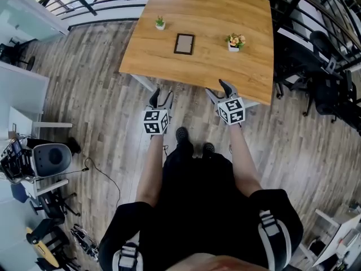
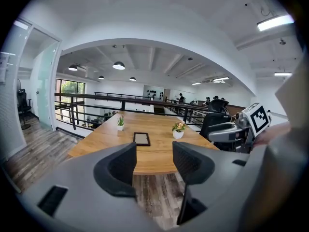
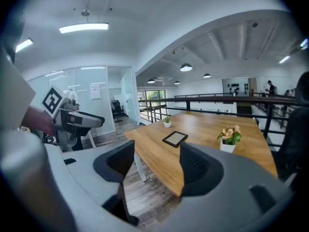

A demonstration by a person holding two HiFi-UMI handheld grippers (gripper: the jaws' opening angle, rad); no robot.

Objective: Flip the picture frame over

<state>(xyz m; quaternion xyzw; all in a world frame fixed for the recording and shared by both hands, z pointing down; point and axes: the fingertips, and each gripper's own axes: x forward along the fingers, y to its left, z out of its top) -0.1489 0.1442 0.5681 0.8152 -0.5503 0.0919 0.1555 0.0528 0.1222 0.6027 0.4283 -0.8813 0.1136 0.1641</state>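
A small dark picture frame [image 1: 184,43] lies flat near the middle of the wooden table [image 1: 169,66]; it also shows in the left gripper view [image 2: 142,138] and the right gripper view [image 3: 175,138]. My left gripper [image 1: 155,97] hangs over the floor just short of the table's near edge, open, nothing between its jaws [image 2: 153,162]. My right gripper [image 1: 224,87] is at the near edge, to the right, also open and empty [image 3: 157,161]. Both are well short of the frame.
A small green plant in a white pot [image 1: 160,23] stands left of the frame, a flowering plant in a white pot [image 1: 235,41] to its right. Black office chairs [image 1: 327,92] stand right of the table. A railing [image 1: 84,4] runs behind. Equipment [image 1: 39,160] clutters the floor at left.
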